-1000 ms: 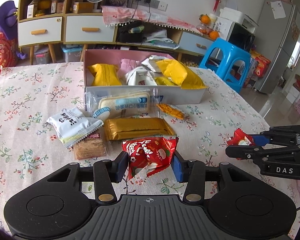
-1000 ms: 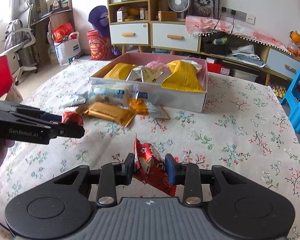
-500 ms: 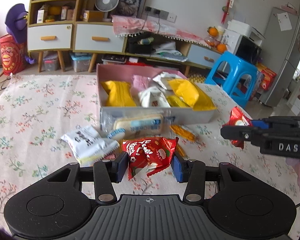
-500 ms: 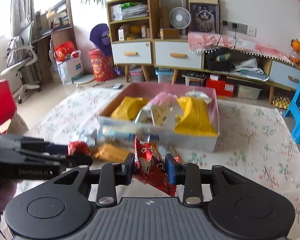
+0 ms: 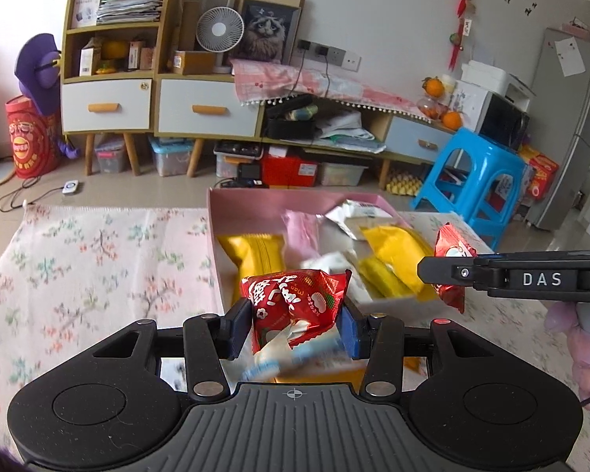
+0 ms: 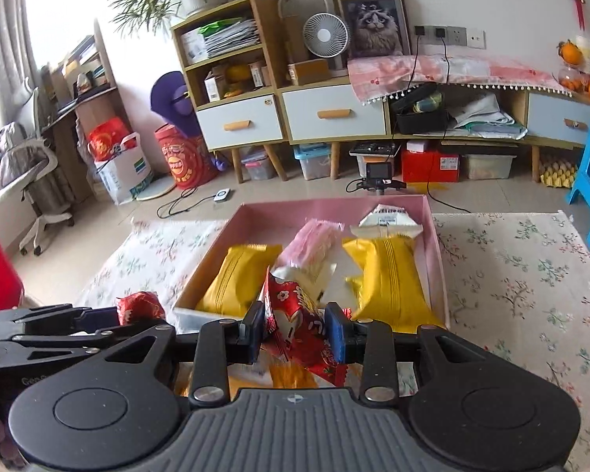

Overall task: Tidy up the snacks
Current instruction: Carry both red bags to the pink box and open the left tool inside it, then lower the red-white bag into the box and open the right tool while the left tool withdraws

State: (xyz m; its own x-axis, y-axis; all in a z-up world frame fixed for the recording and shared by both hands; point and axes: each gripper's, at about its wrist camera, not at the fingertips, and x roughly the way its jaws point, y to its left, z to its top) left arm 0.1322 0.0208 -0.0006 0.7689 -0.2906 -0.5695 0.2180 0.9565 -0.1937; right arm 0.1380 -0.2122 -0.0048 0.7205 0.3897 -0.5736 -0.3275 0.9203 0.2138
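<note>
Through the left wrist camera, the left hand-held gripper (image 5: pixel 293 328) is clamping a crinkled red snack packet (image 5: pixel 295 303) between its blue pads, and where a second ago that packet was hanging over the loose snacks on the floral-clothed bench (image 5: pixel 98 259), it is now riding up against the near wall of the pink box (image 5: pixel 255 196), with the yellow packets (image 5: pixel 389 247) and silver wrapper inside coming into full view. At the right edge, the right hand-held gripper (image 5: pixel 432 271) is carrying a second red packet (image 5: pixel 450 251), now hanging over the box's right side rather than low over the cloth. Switching to the right wrist camera: the right hand-held gripper (image 6: pixel 295 330) is pinching its red packet (image 6: pixel 299 314) edge-on, jaws nearly together, and the box (image 6: pixel 334 202) is filling the middle of the frame where a moment back it was sitting well ahead. The left hand-held gripper (image 6: pixel 114 316) is showing at the lower left with its packet (image 6: pixel 139 305) just short of the box's near-left corner. So both hands are bringing their loads in together, and the drop into the box looks like the next call, with open room between the two yellow packets (image 6: pixel 389 275).
</note>
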